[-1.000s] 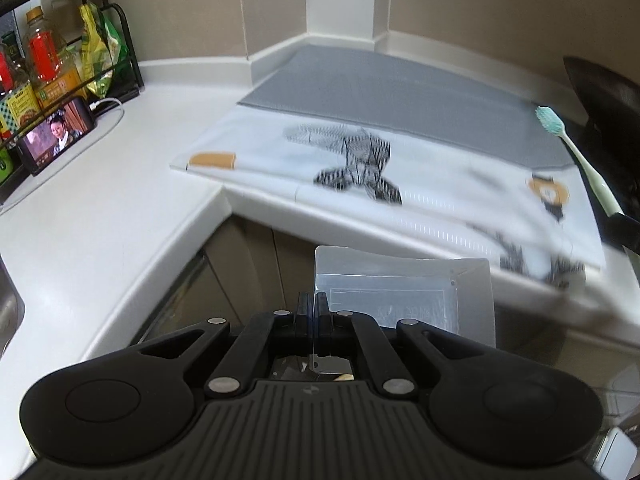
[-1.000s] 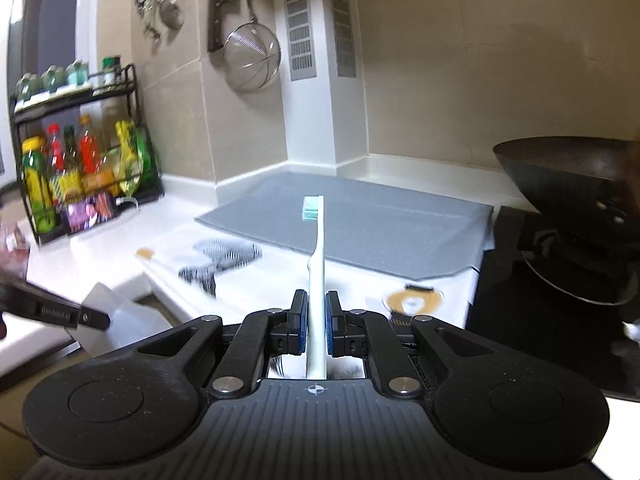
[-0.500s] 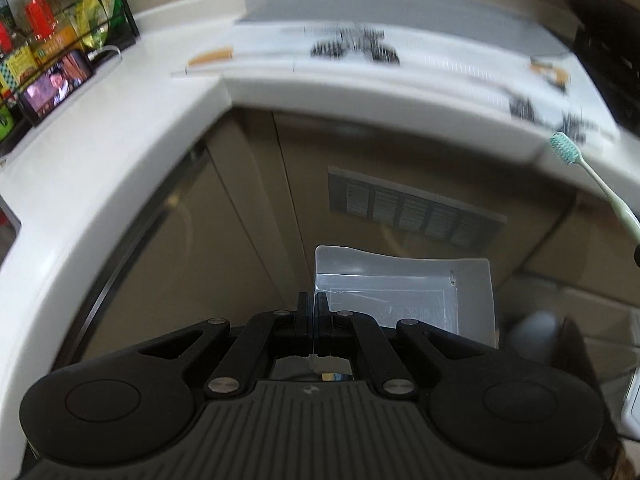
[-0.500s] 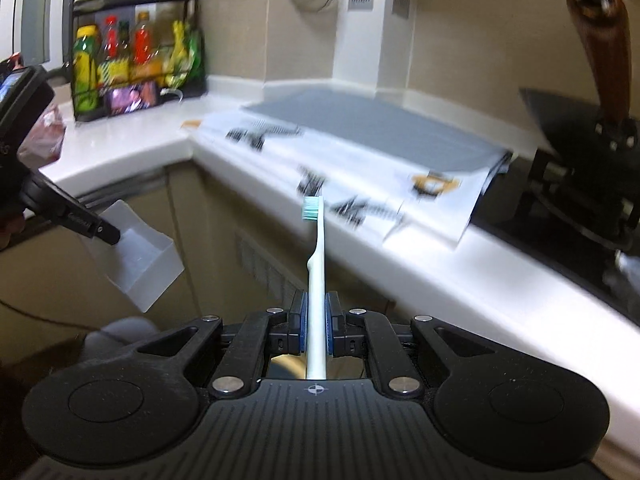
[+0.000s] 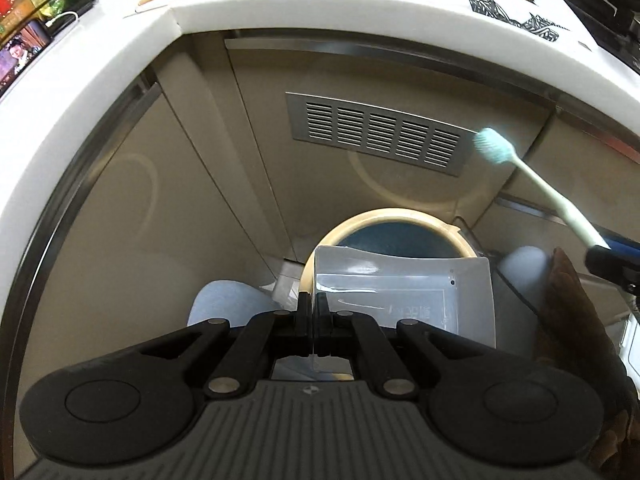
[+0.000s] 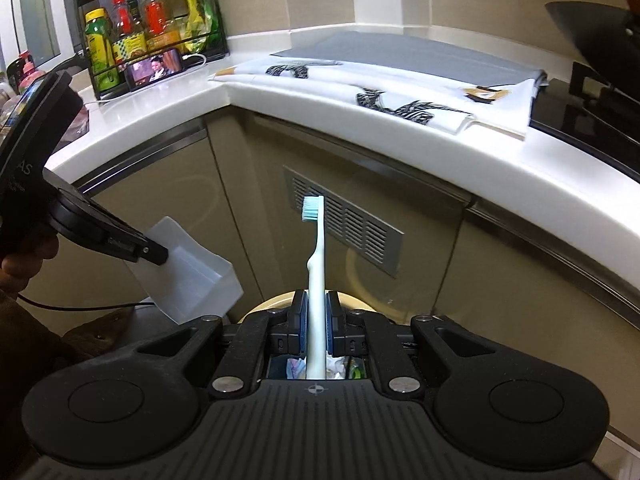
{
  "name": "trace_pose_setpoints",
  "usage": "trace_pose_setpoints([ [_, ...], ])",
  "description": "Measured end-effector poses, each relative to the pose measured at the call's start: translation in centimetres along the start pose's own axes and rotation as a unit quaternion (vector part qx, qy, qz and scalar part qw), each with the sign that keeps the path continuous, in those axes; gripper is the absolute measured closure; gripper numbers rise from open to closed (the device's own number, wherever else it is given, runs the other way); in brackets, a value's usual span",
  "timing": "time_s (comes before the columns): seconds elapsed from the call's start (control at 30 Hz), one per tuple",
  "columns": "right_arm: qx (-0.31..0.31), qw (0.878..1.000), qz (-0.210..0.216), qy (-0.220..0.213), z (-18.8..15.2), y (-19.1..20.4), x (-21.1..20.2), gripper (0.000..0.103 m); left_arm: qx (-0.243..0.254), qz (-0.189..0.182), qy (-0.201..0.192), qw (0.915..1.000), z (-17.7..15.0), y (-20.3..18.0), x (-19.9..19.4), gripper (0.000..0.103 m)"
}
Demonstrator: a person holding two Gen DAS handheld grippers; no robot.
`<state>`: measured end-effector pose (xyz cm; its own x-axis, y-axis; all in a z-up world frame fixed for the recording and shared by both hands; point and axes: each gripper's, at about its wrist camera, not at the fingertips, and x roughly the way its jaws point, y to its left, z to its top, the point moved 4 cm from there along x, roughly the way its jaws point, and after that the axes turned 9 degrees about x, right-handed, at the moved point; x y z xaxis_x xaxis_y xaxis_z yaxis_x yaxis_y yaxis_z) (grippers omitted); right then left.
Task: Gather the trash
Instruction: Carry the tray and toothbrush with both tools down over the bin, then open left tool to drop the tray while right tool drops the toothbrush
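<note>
The left claw (image 5: 314,320) was clamped on the near wall of a clear plastic tray (image 5: 404,292), its jaws pressed fully together on the thin rim. The tray hung tilted, directly over the round opening of a cream-rimmed trash bin (image 5: 384,216) on the floor, so the bin lay straight ahead of and below that claw. The right claw (image 6: 316,320) was closed on the handle of a toothbrush (image 6: 316,264), whose long axis ran straight out along the fingers, bristle head away from the claw. Beneath its fingers the bin rim (image 6: 272,304) showed, with crumpled scraps in the gap just below the jaws, which suggests this claw was also over the bin. In the left view the toothbrush (image 5: 532,184) came in from the right, angled up and to the left, beside the tray but apart from it. Both hands looked about equally near the bin; letting go seemed the only step left.

Behind the bin stood beige cabinet doors with a slotted vent grille (image 5: 380,140). Above ran the white desk (image 6: 360,108), carrying a printed cloth (image 6: 400,92) and a grey mat (image 6: 400,52). Farther off sat a bottle rack (image 6: 148,32) and a phone (image 6: 158,68) playing video.
</note>
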<state>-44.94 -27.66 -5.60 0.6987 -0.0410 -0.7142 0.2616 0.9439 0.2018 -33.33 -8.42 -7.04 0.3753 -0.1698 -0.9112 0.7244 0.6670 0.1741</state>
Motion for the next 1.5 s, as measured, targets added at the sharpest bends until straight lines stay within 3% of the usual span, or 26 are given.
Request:
trace_pose_setpoints([
  [1.07, -0.003, 0.999, 0.002, 0.047, -0.1, 0.1, 4.1, 0.093, 0.019, -0.025, 0.026, 0.9992, 1.1, -0.6, 3.8, 0.103],
  [1.5, 0.04, 0.995, 0.0, 0.096, -0.5, -1.4, 8.7, 0.093, 0.016, -0.045, 0.071, 0.9963, 1.8, -1.5, 7.9, 0.103],
])
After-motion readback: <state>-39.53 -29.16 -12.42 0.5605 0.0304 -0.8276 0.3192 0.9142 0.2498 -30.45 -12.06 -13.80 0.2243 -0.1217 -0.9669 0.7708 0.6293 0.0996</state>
